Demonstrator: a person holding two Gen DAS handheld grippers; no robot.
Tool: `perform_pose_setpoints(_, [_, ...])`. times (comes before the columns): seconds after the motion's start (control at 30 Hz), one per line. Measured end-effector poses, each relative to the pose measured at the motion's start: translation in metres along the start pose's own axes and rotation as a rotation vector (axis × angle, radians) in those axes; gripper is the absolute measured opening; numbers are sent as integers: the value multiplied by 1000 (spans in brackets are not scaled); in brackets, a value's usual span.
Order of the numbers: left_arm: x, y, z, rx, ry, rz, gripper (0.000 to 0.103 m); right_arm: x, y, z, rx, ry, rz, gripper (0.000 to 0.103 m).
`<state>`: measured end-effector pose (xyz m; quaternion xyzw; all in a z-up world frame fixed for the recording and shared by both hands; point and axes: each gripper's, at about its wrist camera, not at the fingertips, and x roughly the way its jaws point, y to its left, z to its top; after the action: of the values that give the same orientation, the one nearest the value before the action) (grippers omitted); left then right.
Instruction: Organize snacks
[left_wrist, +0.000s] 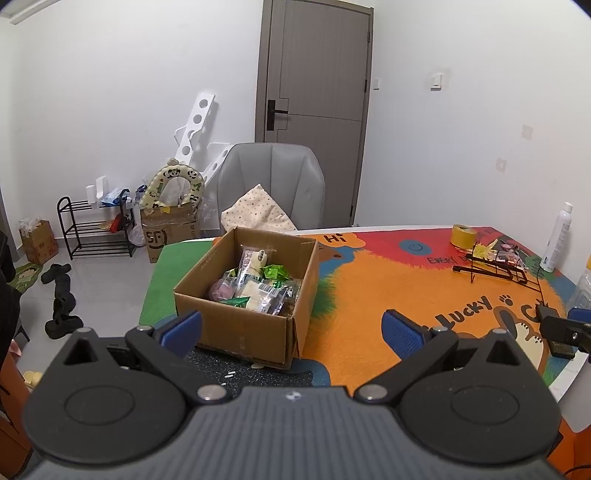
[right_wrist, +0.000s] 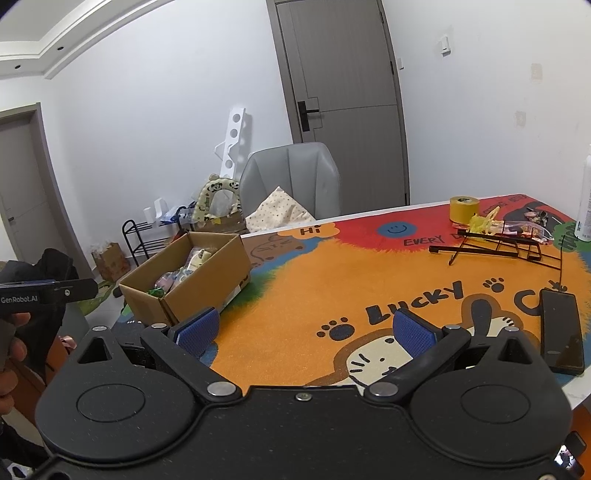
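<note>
An open cardboard box (left_wrist: 236, 325) stands on the left part of the colourful table mat (left_wrist: 369, 295); it holds several wrapped snacks (left_wrist: 255, 284) in clear, green and pink packets. The box also shows in the right wrist view (right_wrist: 207, 288), with snacks (right_wrist: 181, 273) inside. My left gripper (left_wrist: 291, 332) is open and empty, hovering just in front of the box's near wall. My right gripper (right_wrist: 306, 332) is open and empty over the orange middle of the mat (right_wrist: 332, 280), to the right of the box.
A black wire rack (right_wrist: 495, 247) lies folded at the far right with small packets on it. A yellow tape roll (right_wrist: 464, 209), a white spray bottle (left_wrist: 556, 240) and a black phone (right_wrist: 561, 328) are nearby. A grey chair (left_wrist: 273, 181) stands behind the table.
</note>
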<state>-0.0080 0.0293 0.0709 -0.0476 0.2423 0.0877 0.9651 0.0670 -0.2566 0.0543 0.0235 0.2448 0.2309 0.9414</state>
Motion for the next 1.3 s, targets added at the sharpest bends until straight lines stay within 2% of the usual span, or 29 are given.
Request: perform_pose_setpoints(1.3, [0,1,1,-8,-4,1,103,0,-1,0,5,4,-11,103])
